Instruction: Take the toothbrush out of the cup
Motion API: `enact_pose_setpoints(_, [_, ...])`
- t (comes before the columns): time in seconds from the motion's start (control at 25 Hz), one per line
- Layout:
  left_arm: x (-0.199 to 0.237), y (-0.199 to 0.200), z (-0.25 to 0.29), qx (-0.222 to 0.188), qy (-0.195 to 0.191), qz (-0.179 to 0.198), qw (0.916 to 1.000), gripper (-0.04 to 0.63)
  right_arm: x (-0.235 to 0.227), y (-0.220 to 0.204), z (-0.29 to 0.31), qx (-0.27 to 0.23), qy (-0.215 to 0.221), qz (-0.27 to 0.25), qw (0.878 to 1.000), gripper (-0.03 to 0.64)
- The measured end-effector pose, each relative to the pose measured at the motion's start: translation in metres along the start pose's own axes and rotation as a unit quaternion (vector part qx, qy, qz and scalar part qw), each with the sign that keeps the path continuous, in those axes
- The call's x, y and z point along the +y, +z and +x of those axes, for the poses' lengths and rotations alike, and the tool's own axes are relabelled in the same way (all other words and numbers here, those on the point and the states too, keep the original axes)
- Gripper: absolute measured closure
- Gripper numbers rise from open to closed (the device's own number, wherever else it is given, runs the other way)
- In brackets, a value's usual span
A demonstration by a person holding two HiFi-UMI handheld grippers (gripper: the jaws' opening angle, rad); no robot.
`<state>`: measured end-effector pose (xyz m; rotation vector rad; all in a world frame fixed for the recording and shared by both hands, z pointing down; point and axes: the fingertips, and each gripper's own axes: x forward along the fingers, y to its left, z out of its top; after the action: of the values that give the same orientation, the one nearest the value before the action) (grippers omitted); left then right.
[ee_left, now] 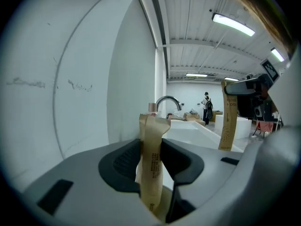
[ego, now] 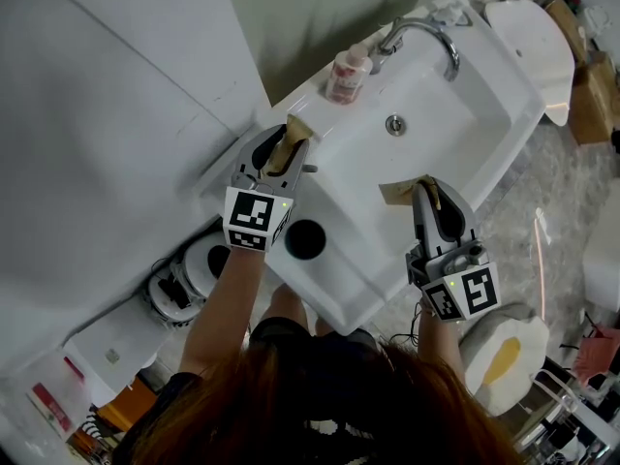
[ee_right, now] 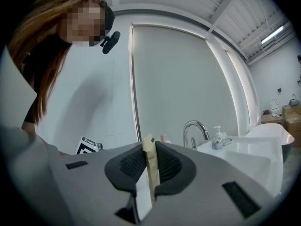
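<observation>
Gripping a paper-wrapped toothbrush, your left gripper hangs over the sink rim, near the dark cup; your right gripper is clamped on a second paper packet.

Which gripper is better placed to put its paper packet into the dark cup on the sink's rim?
Left, probably. The left gripper, shut on a paper packet, is right beside the cup on the sink. The right gripper, shut on a second packet, is at the sink's other side, farther from it.
</observation>
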<state>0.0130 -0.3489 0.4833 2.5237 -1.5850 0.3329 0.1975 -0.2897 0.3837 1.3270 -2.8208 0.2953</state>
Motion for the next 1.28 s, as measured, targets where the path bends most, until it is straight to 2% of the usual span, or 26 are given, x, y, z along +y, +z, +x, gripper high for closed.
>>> enact_pose_setpoints(0.08, [0.001,0.012,-0.009,-0.015,0.0,-0.002,0.9999,0.491,0.003,0.004,0.0,-0.004,0.002,-0.001,1.0,0.564])
enact_pose_setpoints(0.48, [0.0,0.093,-0.08,-0.096,0.002,-0.009,0.9953,0.508,0.03,0.046,-0.009,-0.046,0.012,-0.02,0.999,0.565])
enact_pose_setpoints(0.72, [-0.005,0.133,-0.129,-0.138,0.012,0.017,0.9902,0.509,0.05,0.075,-0.023,-0.077,0.012,-0.039,0.996,0.565])
enact_pose_setpoints(1.0, [-0.002,0.145,-0.187,-0.163,0.06,0.011,0.9848,0.509,0.075,0.096,-0.047,-0.091,0.013,-0.061,0.994,0.565])
enact_pose_setpoints(1.28, [0.002,0.141,-0.217,-0.172,0.098,0.013,0.9801,0.509,0.089,0.102,-0.053,-0.099,0.012,-0.076,0.992,0.566])
